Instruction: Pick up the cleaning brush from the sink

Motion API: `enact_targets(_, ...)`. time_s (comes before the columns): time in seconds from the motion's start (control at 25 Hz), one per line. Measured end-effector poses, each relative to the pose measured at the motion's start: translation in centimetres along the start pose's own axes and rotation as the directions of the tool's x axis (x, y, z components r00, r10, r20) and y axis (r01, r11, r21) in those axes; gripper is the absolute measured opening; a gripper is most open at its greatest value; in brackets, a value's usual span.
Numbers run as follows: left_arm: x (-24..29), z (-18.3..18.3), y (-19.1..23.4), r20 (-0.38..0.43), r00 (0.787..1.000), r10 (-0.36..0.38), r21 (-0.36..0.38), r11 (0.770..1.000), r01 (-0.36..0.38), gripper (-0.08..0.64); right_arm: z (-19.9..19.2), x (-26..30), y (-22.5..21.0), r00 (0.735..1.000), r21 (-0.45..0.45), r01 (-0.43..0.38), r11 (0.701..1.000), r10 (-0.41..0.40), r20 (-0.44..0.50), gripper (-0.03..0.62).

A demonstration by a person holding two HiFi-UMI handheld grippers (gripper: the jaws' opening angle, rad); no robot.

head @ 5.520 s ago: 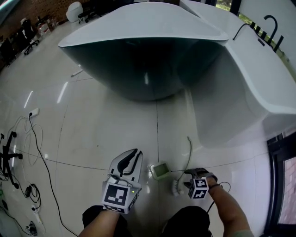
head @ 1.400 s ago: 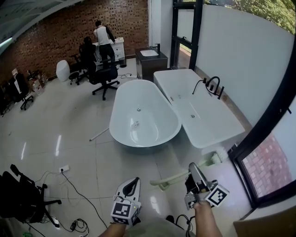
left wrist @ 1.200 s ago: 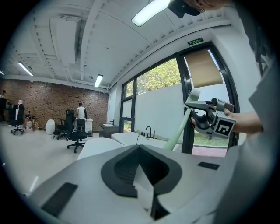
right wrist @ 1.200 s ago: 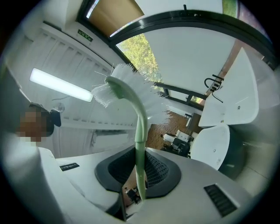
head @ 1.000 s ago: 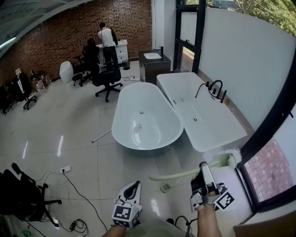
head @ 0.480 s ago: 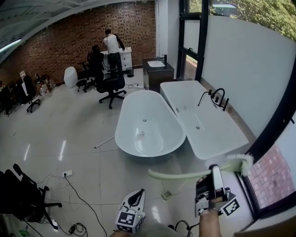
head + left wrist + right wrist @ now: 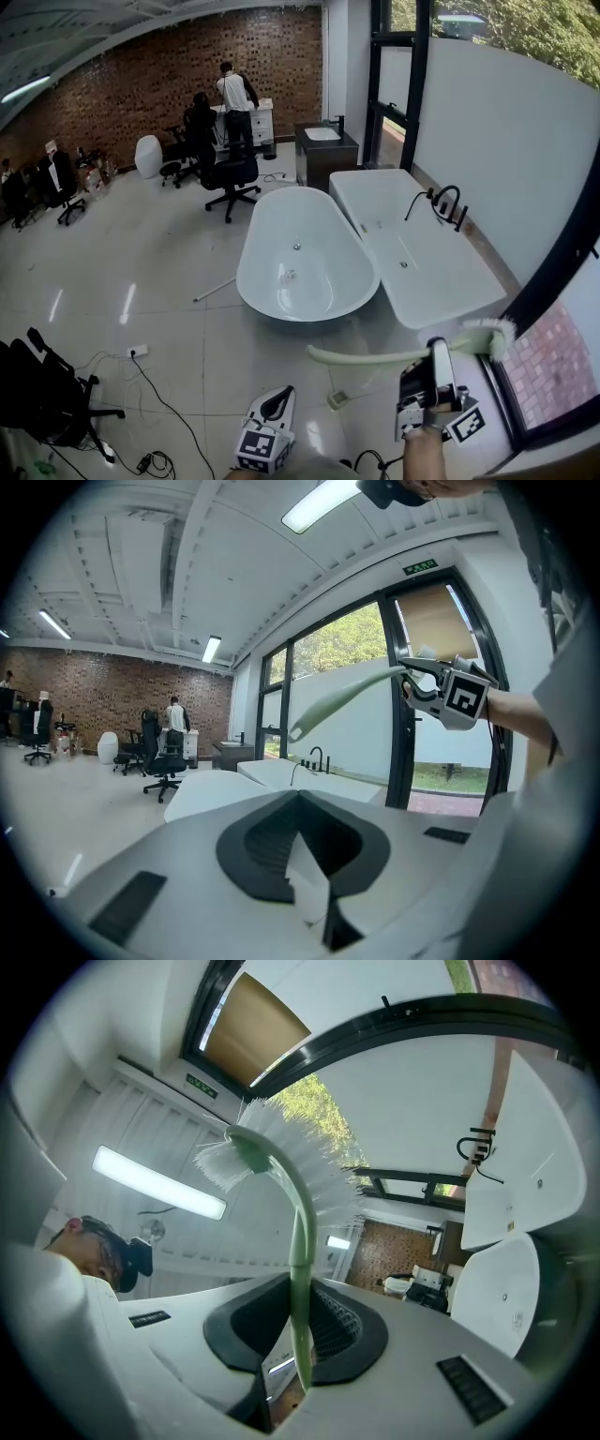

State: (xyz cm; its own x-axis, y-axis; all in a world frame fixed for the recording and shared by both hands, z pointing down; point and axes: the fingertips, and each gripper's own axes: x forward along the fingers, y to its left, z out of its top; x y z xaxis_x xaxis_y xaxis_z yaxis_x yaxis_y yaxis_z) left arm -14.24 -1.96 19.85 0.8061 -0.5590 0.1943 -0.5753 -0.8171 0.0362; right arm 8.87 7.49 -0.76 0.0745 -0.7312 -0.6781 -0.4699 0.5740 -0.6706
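Observation:
The cleaning brush [image 7: 375, 356] is pale green, with a long curved handle and white bristles [image 7: 489, 334]. It hangs level in the air above the tiled floor, handle end pointing left. My right gripper [image 7: 435, 349] is shut on the handle close to the bristle head. In the right gripper view the handle [image 7: 300, 1269] runs up out of the closed jaws to the bristles [image 7: 281, 1162]. My left gripper [image 7: 277, 397] sits low at the bottom centre, shut with nothing in it. From the left gripper view the brush [image 7: 342, 697] and the right gripper [image 7: 412, 675] show up high at the right.
A white oval bathtub [image 7: 305, 258] stands ahead, beside a rectangular tub [image 7: 412, 262] with a black tap [image 7: 448, 202]. A small green thing [image 7: 337, 399] lies on the floor. Cables [image 7: 141, 375] trail at the left. A dark window frame [image 7: 553, 281] borders the right. People and office chairs are far back.
The right gripper has lifted the brush from the floor into the air and its handle has swung level. Over the last half second almost nothing moves. The left gripper has stayed put.

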Motion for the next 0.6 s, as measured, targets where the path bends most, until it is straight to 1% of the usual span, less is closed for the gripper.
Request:
enact_targets(0.16, 0.37, 0.28, -0.18, -0.002, 1.0, -0.003, -0.006, 1.0, 0.003, 0.0, 0.27, 0.31, -0.01, 1.0, 0.002, -0.001, 1.0, 0.001, 0.0, 0.035)
enact_targets(0.28, -0.08, 0.31, -0.09, -0.001, 1.0, -0.01, -0.013, 1.0, 0.01, 0.0, -0.39, 0.2, 0.24, 1.0, 0.002, -0.001, 1.0, 0.001, -0.003, 0.035)
enact_targets(0.4, -0.38, 0.24, 0.08, 0.008, 1.0, -0.011, -0.011, 1.0, 0.011, 0.0, -0.66, 0.13, 0.56, 1.0, 0.002, -0.002, 1.0, 0.002, -0.002, 0.035)
enact_targets(0.6, -0.35, 0.79, -0.09, 0.001, 1.0, -0.012, -0.01, 1.0, 0.012, 0.0, -0.49, 0.26, 0.6, 1.0, -0.005, -0.003, 1.0, 0.003, -0.006, 0.035)
